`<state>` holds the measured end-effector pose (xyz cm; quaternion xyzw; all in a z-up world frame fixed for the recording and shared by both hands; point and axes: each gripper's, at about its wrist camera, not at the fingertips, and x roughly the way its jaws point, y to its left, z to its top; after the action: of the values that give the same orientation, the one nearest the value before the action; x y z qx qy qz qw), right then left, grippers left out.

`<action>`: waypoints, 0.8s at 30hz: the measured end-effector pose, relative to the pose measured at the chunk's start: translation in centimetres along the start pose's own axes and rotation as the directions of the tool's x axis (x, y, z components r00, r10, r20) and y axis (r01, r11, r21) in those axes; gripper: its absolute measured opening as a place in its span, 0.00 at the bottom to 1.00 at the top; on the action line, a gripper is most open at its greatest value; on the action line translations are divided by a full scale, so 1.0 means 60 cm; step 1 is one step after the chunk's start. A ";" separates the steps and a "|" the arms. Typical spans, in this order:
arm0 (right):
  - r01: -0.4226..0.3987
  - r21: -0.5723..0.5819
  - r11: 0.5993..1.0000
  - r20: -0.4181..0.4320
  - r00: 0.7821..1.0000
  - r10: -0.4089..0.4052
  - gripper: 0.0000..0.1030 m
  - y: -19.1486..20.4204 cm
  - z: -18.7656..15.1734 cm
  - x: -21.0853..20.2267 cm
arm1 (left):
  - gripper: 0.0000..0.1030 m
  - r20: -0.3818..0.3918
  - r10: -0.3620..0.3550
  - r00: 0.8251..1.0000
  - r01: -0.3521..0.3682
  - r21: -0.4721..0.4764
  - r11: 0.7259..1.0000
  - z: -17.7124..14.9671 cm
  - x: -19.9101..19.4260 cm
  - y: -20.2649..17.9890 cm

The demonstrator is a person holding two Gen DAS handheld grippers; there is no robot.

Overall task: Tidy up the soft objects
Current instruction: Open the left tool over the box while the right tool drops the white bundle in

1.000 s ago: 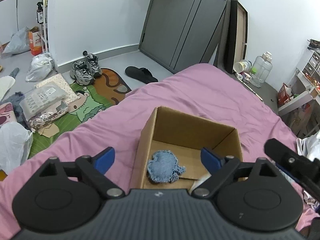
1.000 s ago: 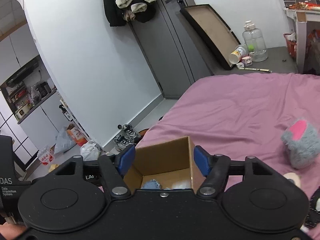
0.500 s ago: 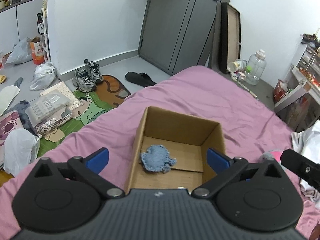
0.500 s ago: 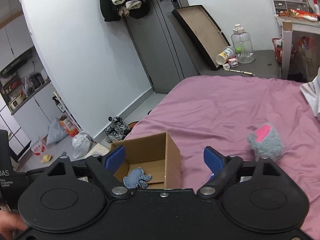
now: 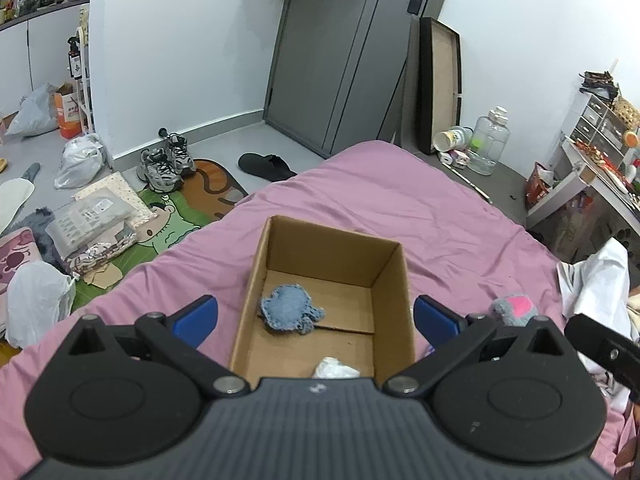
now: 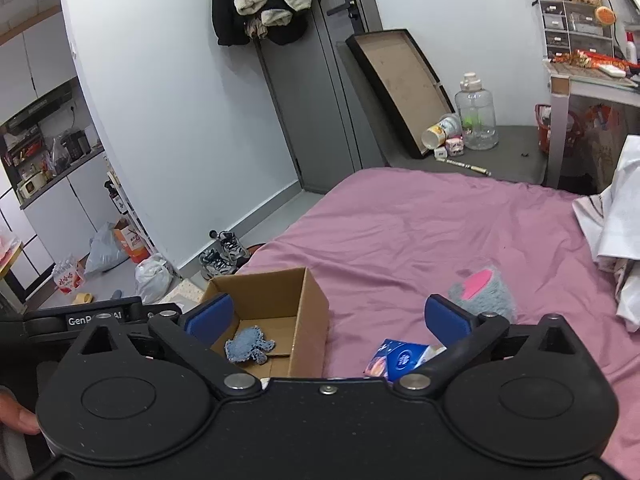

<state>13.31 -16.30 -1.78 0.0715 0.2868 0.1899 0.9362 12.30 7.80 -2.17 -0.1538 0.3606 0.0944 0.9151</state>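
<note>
An open cardboard box [image 5: 396,280] [image 6: 310,312] stands on the pink bed. A blue knitted soft piece [image 5: 290,308] [image 6: 248,346] lies on its floor, with a white soft item [image 5: 334,369] at the near end. A grey plush with a pink patch [image 5: 514,309] [image 6: 484,292] lies on the bed right of the box. A blue packet [image 6: 400,358] lies near my right gripper. My left gripper [image 5: 316,318] is open and empty, held above the box's near end. My right gripper [image 6: 328,314] is open and empty, above the bed between box and plush.
The pink bedsheet [image 5: 420,208] [image 6: 420,232] spreads beyond the box. White cloth [image 5: 600,276] [image 6: 616,216] is piled at the bed's right edge. Shoes [image 5: 164,160], bags and a mat [image 5: 176,220] cover the floor to the left. A desk [image 6: 592,92] stands far right.
Both grippers have pulled back and up from the box and opened wider. The box now looks smaller, and the white item and blue packet have come into view.
</note>
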 end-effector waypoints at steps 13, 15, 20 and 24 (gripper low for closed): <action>-0.001 -0.040 0.999 -0.001 1.000 0.001 1.00 -0.035 0.002 -0.029 | 1.00 -0.004 -0.013 1.000 0.013 0.027 1.000 -0.018 -0.032 -0.040; 0.001 -0.046 0.999 -0.002 1.000 -0.001 1.00 -0.038 0.000 -0.032 | 1.00 -0.013 -0.011 1.000 0.012 0.031 0.999 -0.023 -0.032 -0.046; -0.019 -0.010 1.000 -0.037 0.999 0.018 1.00 -0.051 -0.007 -0.032 | 1.00 -0.020 -0.012 1.000 0.013 0.050 0.999 -0.033 -0.038 -0.064; -0.040 0.002 0.999 -0.051 0.998 0.040 1.00 -0.063 -0.008 -0.038 | 1.00 -0.028 -0.002 1.000 0.003 0.052 0.999 -0.040 -0.038 -0.076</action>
<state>12.46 -20.64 -1.95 0.0729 0.3092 0.2101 0.9246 10.40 2.55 -1.28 -0.1317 0.3755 0.0816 0.9138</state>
